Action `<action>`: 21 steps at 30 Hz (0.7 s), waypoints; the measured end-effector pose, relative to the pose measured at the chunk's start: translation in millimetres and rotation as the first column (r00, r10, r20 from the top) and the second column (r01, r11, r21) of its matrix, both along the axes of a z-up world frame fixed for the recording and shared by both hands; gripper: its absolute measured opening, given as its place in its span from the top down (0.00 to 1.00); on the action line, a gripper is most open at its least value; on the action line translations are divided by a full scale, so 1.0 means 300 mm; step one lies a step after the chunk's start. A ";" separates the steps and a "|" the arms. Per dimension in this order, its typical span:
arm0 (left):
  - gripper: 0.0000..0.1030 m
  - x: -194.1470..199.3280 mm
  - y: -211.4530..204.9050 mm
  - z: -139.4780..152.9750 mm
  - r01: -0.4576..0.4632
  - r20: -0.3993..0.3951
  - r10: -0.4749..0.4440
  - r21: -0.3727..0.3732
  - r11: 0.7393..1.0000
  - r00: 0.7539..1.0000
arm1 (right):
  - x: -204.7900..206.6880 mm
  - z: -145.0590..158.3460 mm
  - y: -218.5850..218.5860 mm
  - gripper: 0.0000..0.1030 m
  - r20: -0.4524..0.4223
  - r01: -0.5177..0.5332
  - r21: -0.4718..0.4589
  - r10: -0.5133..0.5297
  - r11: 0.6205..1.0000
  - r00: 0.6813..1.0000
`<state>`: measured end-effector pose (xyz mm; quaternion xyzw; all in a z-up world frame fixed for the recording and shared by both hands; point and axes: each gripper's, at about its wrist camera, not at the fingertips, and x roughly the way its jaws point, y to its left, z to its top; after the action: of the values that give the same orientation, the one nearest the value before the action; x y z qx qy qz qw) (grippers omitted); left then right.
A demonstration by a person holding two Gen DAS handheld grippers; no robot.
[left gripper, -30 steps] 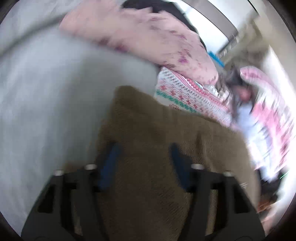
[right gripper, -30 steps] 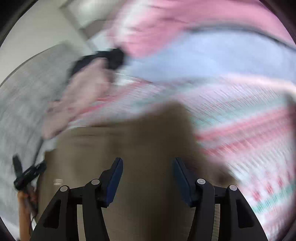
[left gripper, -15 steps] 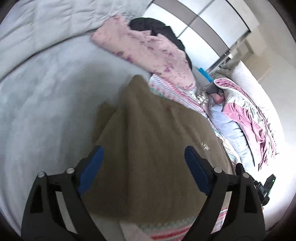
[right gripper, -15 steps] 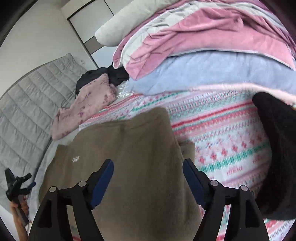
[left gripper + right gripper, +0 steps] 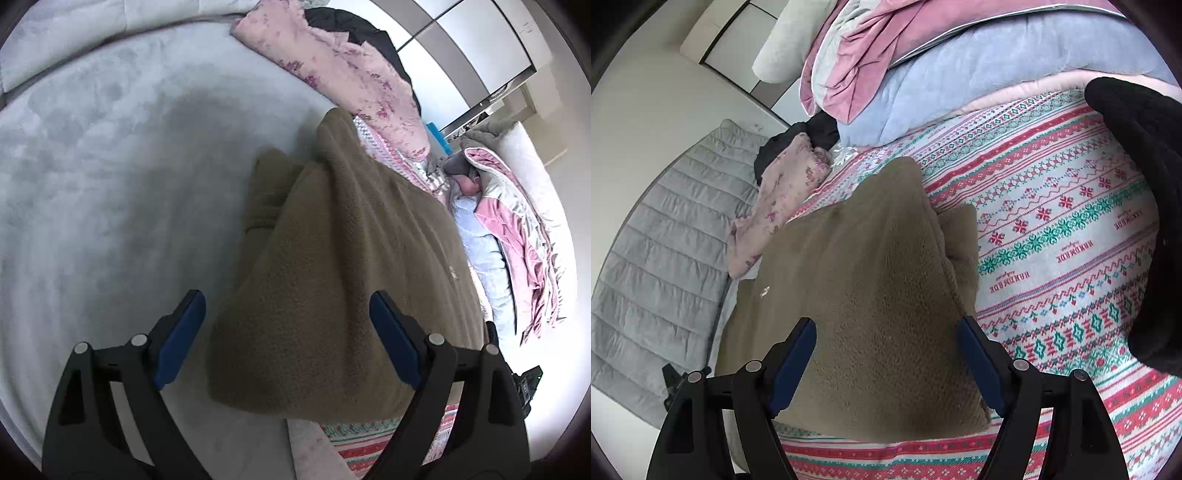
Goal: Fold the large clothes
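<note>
Both grippers, left gripper (image 5: 284,332) and right gripper (image 5: 884,360), gape empty above the folded brown fleece (image 5: 332,277); I judge this fold done, pink garment (image 5: 343,70) beyond unfolded.

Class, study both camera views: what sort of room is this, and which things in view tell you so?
Most likely a bedroom. A red-and-green patterned blanket covers what looks like a bed, piled pink and blue quilts lie behind it, and tall white wardrobe doors line the wall.
</note>
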<state>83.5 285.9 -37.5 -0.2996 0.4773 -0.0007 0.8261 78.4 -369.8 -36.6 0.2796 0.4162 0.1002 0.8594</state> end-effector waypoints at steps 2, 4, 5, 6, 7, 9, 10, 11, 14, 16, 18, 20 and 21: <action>0.13 0.041 -0.002 -0.031 0.030 -0.034 -0.030 -0.004 1.000 0.999 | 0.024 0.009 -0.015 0.22 -0.004 0.031 -0.047 -0.031 0.998 0.999; 0.12 0.073 0.002 -0.062 0.041 -0.055 -0.044 -0.048 0.998 0.998 | 0.059 -0.001 -0.038 0.22 -0.009 0.050 -0.049 -0.050 0.998 0.999; 0.12 0.084 0.006 -0.075 0.041 -0.059 -0.045 -0.074 0.996 0.997 | 0.080 -0.017 -0.049 0.21 -0.029 0.049 -0.034 -0.050 0.998 0.998; 0.12 0.098 0.013 -0.094 0.040 -0.060 -0.047 -0.117 0.992 0.997 | 0.105 -0.041 -0.060 0.21 -0.060 0.045 -0.009 -0.045 0.999 0.997; 0.12 0.108 0.019 -0.110 0.040 -0.063 -0.050 -0.153 0.987 0.997 | 0.126 -0.067 -0.068 0.21 -0.091 0.039 0.014 -0.038 0.999 0.995; 0.12 0.125 0.027 -0.155 0.041 -0.068 -0.060 -0.248 0.968 0.996 | 0.175 -0.127 -0.070 0.21 -0.154 0.012 0.064 -0.002 0.998 0.988; 0.10 0.132 0.029 -0.176 0.043 -0.071 -0.065 -0.281 0.959 0.995 | 0.205 -0.166 -0.065 0.21 -0.185 -0.010 0.100 0.028 0.995 0.982; 0.09 0.138 0.034 -0.198 0.047 -0.065 -0.072 -0.322 0.945 0.995 | 0.233 -0.204 -0.059 0.20 -0.208 -0.032 0.147 0.063 0.989 0.976; 0.09 0.136 0.056 -0.220 0.052 -0.032 -0.072 -0.414 0.909 0.997 | 0.285 -0.274 -0.060 0.12 -0.245 -0.034 0.234 0.093 0.972 0.965; 0.09 0.131 0.070 -0.234 0.034 -0.022 -0.051 -0.473 0.880 0.998 | 0.309 -0.299 -0.063 0.10 -0.268 -0.050 0.269 0.125 0.962 0.955; 0.18 0.132 0.063 -0.231 0.032 -0.017 -0.045 -0.485 0.874 0.999 | 0.313 -0.300 -0.062 0.11 -0.262 -0.066 0.275 0.141 0.959 0.955; 0.29 0.123 0.046 -0.224 0.030 -0.013 -0.041 -0.465 0.885 0.999 | 0.302 -0.287 -0.050 0.17 -0.246 -0.072 0.254 0.136 0.964 0.960; 0.32 0.119 0.045 -0.215 0.031 -0.006 -0.038 -0.457 0.889 0.999 | 0.295 -0.281 -0.046 0.32 -0.234 -0.066 0.264 0.130 0.962 0.964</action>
<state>119.2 299.3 -102.1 -0.4770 0.4750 -0.1252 0.7288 166.8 -383.5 -121.0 0.3766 0.5178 0.1594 0.7515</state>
